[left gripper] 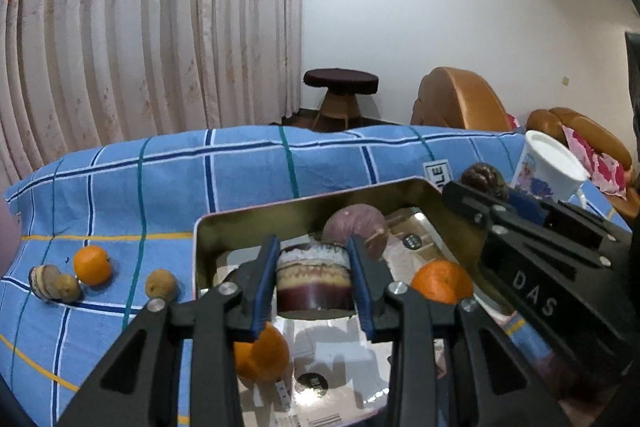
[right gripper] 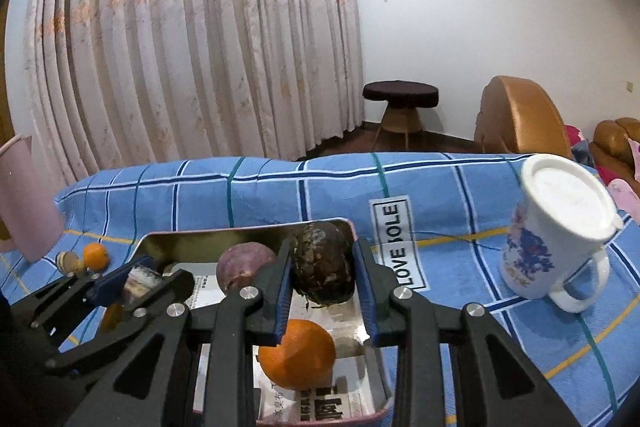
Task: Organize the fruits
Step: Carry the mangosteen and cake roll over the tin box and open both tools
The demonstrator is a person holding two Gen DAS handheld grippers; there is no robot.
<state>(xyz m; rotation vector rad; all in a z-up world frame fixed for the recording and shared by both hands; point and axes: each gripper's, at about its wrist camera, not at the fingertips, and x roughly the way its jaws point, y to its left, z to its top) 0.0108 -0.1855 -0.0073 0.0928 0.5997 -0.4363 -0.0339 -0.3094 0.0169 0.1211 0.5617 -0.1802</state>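
Fruits left on the blue checked cloth [left gripper: 248,183] lie well left of the metal tray [left gripper: 208,239]: a small orange [left gripper: 92,265] and brownish fruit [left gripper: 161,285]. Over the tray, the left gripper [left gripper: 315,279] pinches a halved fruit [left gripper: 314,279] showing a pale, dark-rimmed cut face. The right gripper [right gripper: 323,277] clamps a dark wrinkled fruit [right gripper: 323,269], with a purple fruit [right gripper: 245,266] and an orange [right gripper: 297,354] lying in the tray nearby.

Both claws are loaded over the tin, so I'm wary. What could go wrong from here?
1. The left claw and right claw sit close over the tin; they may collide.
2. The dark fruit could drop onto the orange below.
3. The cut fruit may roll once released.
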